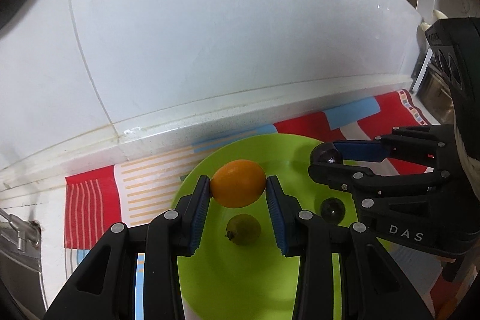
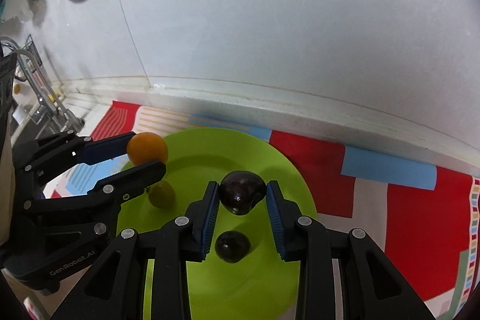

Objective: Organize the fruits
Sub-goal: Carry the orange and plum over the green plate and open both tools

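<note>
Lower centre of the left wrist view: left gripper point(image 1: 237, 194) pinches orange fruit point(image 1: 238, 183) over green plate point(image 1: 240, 284) — right gripper point(image 2: 242, 197) pinches dark fruit point(image 2: 241, 191) likewise. Placing step; next, lower and release.

Soft overhead light is casting faint shadows on the green plate point(image 1: 216, 275); fisheye edges are bending and darkening, the white wall point(image 1: 210, 35) looking hazy.

A white speckled counter point(image 1: 156, 140) against the white wall carries a red, white and blue patterned mat point(image 2: 369, 191), and on the mat sits a green plate point(image 2: 210, 146) holding 2 fruits, a green one point(image 1: 243, 229) left of a dark one point(image 1: 332, 210).
</note>
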Tool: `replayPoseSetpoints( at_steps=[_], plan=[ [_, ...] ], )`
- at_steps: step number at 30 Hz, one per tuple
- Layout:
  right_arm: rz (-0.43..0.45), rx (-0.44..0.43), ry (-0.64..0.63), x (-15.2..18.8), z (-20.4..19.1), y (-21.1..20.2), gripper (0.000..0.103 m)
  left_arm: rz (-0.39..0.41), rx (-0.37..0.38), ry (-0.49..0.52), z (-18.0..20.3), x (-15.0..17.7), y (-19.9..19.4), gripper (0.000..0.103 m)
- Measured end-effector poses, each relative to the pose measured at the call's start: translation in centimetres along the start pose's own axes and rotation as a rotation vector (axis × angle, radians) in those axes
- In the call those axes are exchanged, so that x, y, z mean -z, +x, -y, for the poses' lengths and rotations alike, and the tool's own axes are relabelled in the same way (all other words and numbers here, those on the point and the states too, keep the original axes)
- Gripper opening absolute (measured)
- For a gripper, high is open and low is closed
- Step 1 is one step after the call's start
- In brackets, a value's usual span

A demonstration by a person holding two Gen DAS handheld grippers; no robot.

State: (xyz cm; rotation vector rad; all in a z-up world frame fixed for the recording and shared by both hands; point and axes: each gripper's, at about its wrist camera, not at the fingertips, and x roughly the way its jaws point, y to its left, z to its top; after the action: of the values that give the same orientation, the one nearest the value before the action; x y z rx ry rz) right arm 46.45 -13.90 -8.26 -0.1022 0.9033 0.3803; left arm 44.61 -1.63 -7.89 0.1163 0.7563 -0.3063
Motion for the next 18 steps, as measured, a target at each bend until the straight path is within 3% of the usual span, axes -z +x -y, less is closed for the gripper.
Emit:
replayPoseSetpoints(
  at_steps=[8, 18],
  plan=[
    [-0.019, 0.001, 0.013, 0.0, 0.4, 1.2, 0.033, -0.02, 0.012, 0.002, -0.2, 0.1, 0.9, 0.039],
    [-0.004, 0.009, 0.018, 0.1, 0.1, 0.5, 0.034, -0.001, -0.016, -0.016, -0.3, -0.1, -1.2, 0.044]
  ],
)
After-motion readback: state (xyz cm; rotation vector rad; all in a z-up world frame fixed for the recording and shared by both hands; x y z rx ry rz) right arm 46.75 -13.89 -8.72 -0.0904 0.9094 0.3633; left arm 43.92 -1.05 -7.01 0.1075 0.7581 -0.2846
